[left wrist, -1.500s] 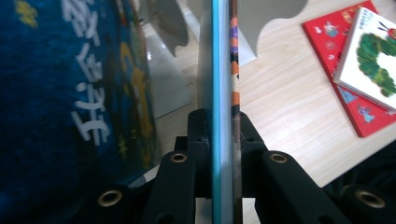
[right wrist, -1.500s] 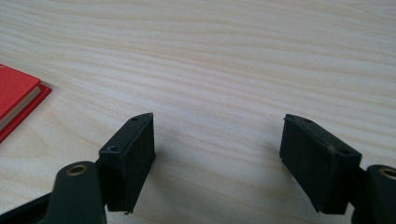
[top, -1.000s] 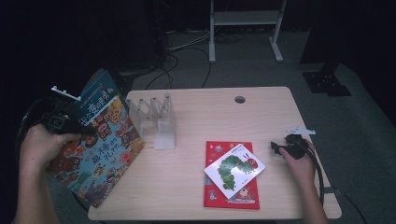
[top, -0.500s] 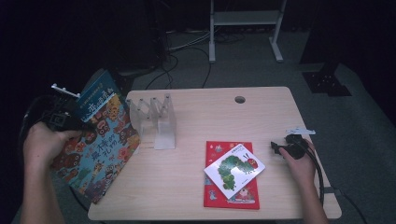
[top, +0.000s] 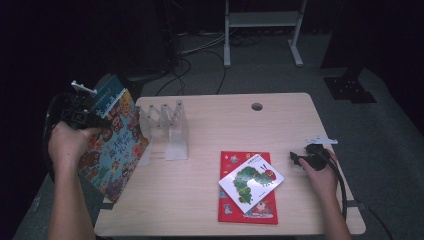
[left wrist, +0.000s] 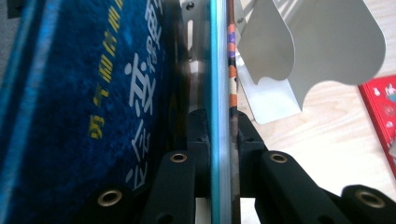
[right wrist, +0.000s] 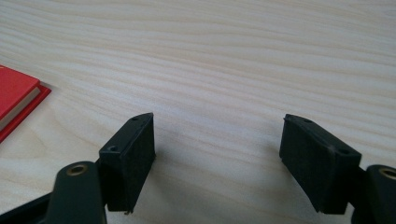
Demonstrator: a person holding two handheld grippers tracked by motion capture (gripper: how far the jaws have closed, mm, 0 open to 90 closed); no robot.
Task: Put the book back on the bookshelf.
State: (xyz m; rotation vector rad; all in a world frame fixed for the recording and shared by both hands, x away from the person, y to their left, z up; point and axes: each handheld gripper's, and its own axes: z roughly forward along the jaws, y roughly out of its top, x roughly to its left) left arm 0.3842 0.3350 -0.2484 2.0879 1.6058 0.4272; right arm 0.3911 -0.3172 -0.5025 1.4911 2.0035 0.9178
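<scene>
A large colourful picture book [top: 112, 150] with a blue cover [left wrist: 93, 116] hangs tilted over the table's left edge, beside a clear book rack [top: 170, 132] with upright dividers [left wrist: 317, 51]. My left gripper [top: 97, 122] is shut on the book's edge, and in the left gripper view its jaws [left wrist: 219, 126] press on both sides of the thin board. My right gripper [top: 295, 159] rests on the table at the right, open, with bare wood between its jaws [right wrist: 217, 154]. To its left lies a red book [top: 247, 210] with a white caterpillar book [top: 251, 181] askew on top.
The wooden table [top: 280, 125] has a round cable hole [top: 257, 106] near its far edge. A corner of the red book [right wrist: 16, 100] lies left of the right jaws. Behind the table are floor cables, a white metal frame [top: 260, 20] and a black base [top: 350, 87].
My left hand has shifted a little to the right with the picture book, bringing it closer to the rack. The right hand and the two books on the table have stayed still.
</scene>
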